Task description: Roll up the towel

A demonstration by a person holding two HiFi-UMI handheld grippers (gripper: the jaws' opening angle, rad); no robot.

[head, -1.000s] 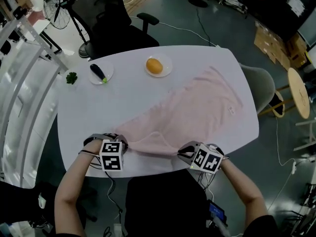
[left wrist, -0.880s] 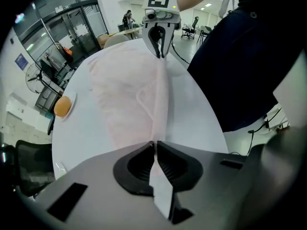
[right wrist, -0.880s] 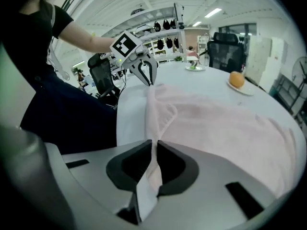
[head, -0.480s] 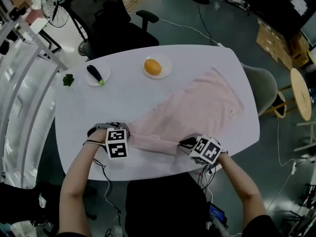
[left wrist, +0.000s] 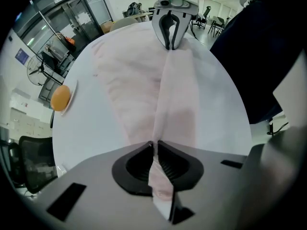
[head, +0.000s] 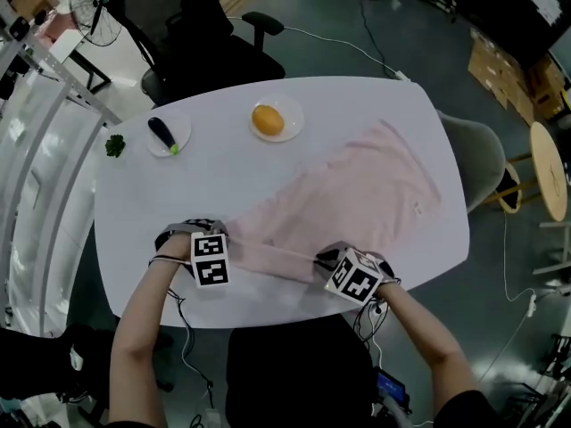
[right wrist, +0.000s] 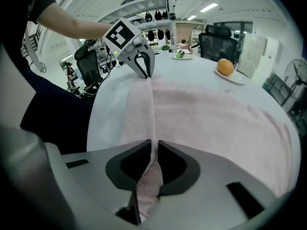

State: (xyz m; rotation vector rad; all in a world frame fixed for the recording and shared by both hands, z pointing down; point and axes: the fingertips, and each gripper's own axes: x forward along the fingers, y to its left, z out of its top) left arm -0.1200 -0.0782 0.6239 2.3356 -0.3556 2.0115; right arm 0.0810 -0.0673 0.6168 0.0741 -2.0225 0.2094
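Note:
A pale pink towel (head: 357,190) lies spread slantwise on the white table (head: 223,172). Its near edge is lifted and turned over toward the far side, making a taut fold between my two grippers. My left gripper (head: 225,239) is shut on the towel's near left end; in the left gripper view the cloth (left wrist: 144,80) is pinched between the jaws of that gripper (left wrist: 154,145). My right gripper (head: 323,259) is shut on the near right end, with cloth (right wrist: 216,114) clamped in that gripper (right wrist: 154,145). Each gripper view shows the other gripper at the fold's far end.
An orange (head: 267,119) on a small plate and a dark eggplant (head: 161,133) on another plate sit at the table's far left. A green sprig (head: 114,145) lies by the left edge. A black office chair (head: 196,34) stands behind, a grey chair (head: 473,150) at the right.
Both grippers have moved away from the table's near edge toward its middle and lowered, carrying the towel's near edge over onto the rest of the cloth.

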